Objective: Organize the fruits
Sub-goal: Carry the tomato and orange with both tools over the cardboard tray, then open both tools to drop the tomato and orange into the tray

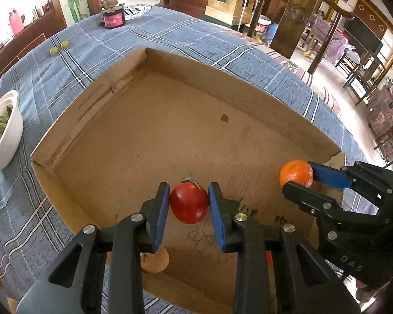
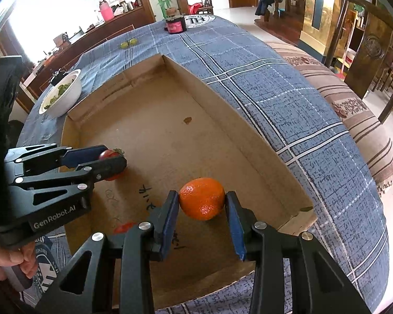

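My left gripper [image 1: 189,199] is shut on a red tomato [image 1: 189,203] with a green stem, held over the near part of a shallow cardboard box [image 1: 170,120]. My right gripper [image 2: 202,201] is shut on an orange tangerine [image 2: 202,198], held over the same box [image 2: 170,120] near its right side. In the left wrist view the right gripper [image 1: 298,179] with the tangerine [image 1: 296,173] shows at the right. In the right wrist view the left gripper [image 2: 110,163] with the tomato [image 2: 108,155] shows at the left.
The box lies on a table with a blue plaid cloth [image 1: 170,34]. A white bowl of greens [image 1: 2,130] stands left of the box. Two green grapes [image 1: 58,47] and a dark jar with a red label [image 1: 113,18] sit farther back. A small red thing [image 2: 124,227] lies in the box below my right gripper.
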